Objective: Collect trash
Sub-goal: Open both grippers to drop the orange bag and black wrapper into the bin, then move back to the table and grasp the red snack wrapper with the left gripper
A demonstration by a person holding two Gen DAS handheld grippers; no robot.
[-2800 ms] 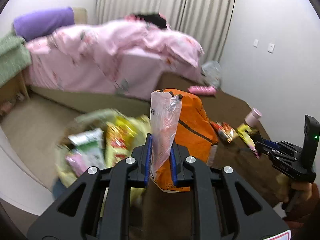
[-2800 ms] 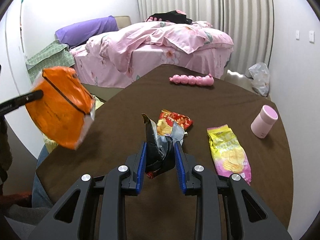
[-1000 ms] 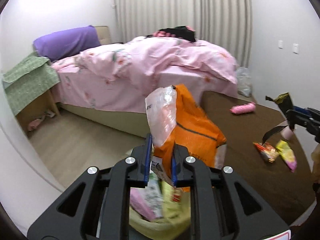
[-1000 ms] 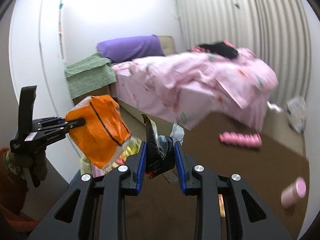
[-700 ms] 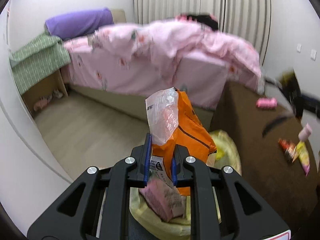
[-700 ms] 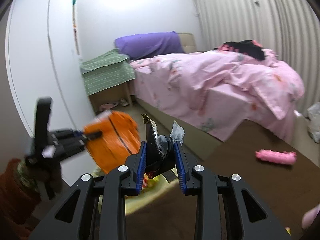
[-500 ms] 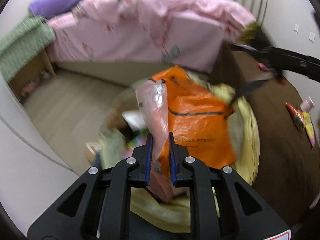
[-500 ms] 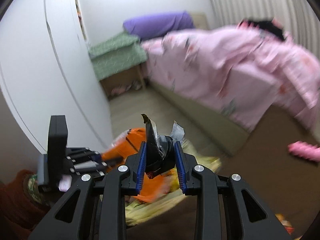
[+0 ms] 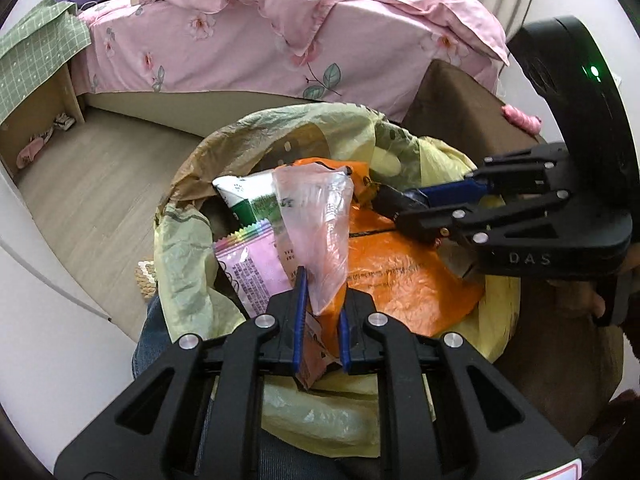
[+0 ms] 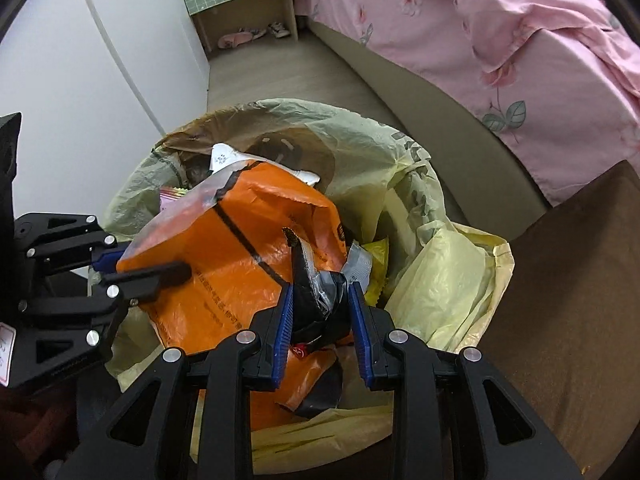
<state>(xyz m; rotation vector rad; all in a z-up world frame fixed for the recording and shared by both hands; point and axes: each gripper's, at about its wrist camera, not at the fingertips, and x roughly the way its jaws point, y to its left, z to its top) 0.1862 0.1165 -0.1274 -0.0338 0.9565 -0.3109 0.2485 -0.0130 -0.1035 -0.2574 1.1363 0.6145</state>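
**Both wrappers over the bin, ready to drop**

The left gripper [image 9: 320, 316] is pinched narrow on the clear end of the orange bag [image 9: 404, 276], which lies across the top of the rubbish in the bin [image 9: 188, 264]. The right gripper [image 10: 320, 312] clamps a crumpled black-and-silver wrapper [image 10: 320, 284], held just above the orange bag and inside the rim of the yellow liner.

The step in hand looks like the deposit: both pieces are already over the bin mouth, neither is let go. The next move calls for opening each gripper so the pieces fall inside, then lifting clear without dragging the liner. The orange bag is bulky and sits high on a pink packet [image 9: 252, 268] and a green-and-white one [image 9: 248, 200], so it may need a push down or it could slide over the near rim.

To the right, the brown worktop [image 10: 576, 288] edges the bin; a pink object [image 9: 520, 118] lies at its far end. The bed [image 9: 280, 32] is beyond.
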